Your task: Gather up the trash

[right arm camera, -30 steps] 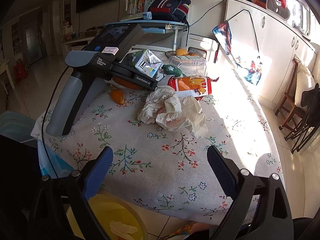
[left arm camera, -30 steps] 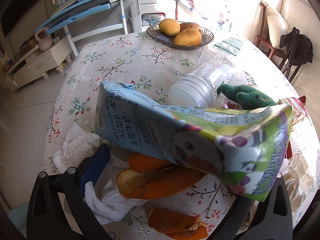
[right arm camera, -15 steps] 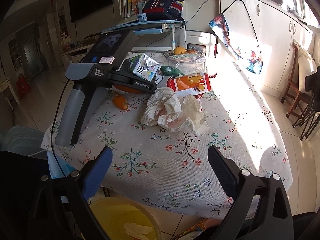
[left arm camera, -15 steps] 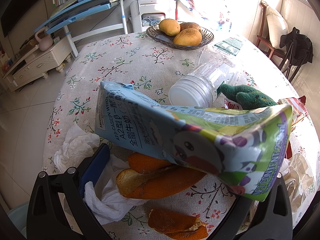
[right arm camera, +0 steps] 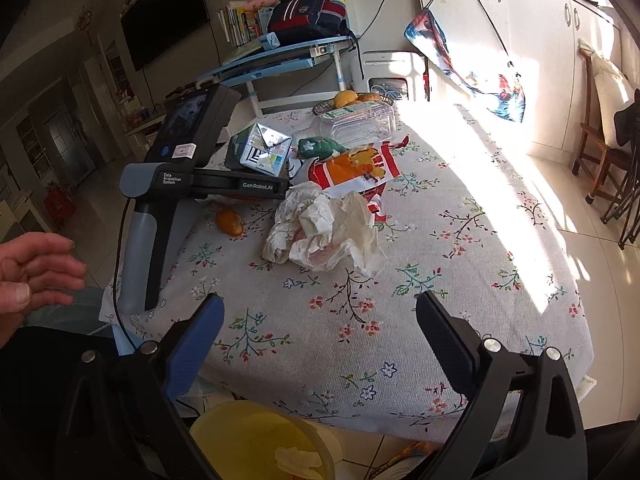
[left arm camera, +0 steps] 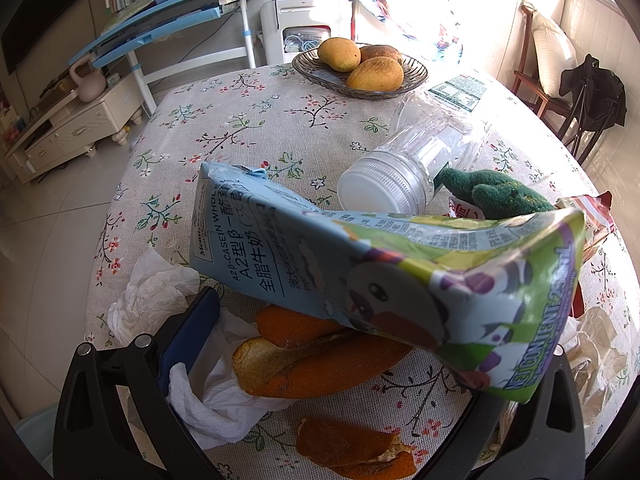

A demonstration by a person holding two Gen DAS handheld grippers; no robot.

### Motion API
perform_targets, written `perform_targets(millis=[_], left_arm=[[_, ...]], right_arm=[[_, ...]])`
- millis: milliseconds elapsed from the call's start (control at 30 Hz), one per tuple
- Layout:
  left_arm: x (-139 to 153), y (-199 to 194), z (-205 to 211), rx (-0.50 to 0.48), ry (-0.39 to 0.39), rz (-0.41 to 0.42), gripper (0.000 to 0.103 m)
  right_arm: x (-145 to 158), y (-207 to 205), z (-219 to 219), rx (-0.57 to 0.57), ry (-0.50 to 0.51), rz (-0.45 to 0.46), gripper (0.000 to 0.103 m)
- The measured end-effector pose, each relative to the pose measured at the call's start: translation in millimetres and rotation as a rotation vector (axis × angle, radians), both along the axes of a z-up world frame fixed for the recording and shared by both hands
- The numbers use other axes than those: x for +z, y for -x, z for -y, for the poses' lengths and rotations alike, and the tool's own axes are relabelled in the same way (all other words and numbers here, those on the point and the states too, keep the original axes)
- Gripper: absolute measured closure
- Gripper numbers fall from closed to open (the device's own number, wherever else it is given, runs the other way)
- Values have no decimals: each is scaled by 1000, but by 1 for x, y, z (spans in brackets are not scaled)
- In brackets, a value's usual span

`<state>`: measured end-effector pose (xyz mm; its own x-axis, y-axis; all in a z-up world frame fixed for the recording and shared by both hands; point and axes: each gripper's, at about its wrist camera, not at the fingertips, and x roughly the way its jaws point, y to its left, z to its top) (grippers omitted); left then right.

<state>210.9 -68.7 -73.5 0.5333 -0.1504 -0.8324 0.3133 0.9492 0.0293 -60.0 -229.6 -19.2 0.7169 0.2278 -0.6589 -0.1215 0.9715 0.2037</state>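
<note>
Left wrist view: left tool (left arm camera: 360,320) lying on tabletop (left arm camera: 248,120), pinching milk carton (left arm camera: 380,276), frame centre; orange peel (left arm camera: 320,356) beneath.
Right wrist view: right tool (right arm camera: 320,328) spread, empty; crumpled paper (right arm camera: 324,232) mid-frame; yellow bin (right arm camera: 260,448) bottom.

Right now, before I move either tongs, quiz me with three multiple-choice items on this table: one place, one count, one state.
1. Where is the green plush toy? A on a chair; B beside the clear bottle; C on the floor.
2. How many mangoes lie in the bowl? A one; B three; C five.
3. The right tongs are: A open and empty; B shut on tissue; C shut on a carton.

1 B: the toy lies next to the bottle's cap end.
2 B: three show in the left wrist view.
3 A: the jaws stand wide apart with nothing between them.
</note>
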Motion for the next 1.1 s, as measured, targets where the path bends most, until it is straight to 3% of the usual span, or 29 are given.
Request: perform_targets(millis=[433,667,1100], left_arm=[[0,2,0,38,0,-2,6],[4,10,-2,42,-23,-71,7],[36,79,-40,45,34,73,7]], right_arm=[[-2,-11,-2,13,-9,-15,10],[-1,-17,-4,17,-2,-11,10],[-3,-12,-3,-16,24,-5,10]])
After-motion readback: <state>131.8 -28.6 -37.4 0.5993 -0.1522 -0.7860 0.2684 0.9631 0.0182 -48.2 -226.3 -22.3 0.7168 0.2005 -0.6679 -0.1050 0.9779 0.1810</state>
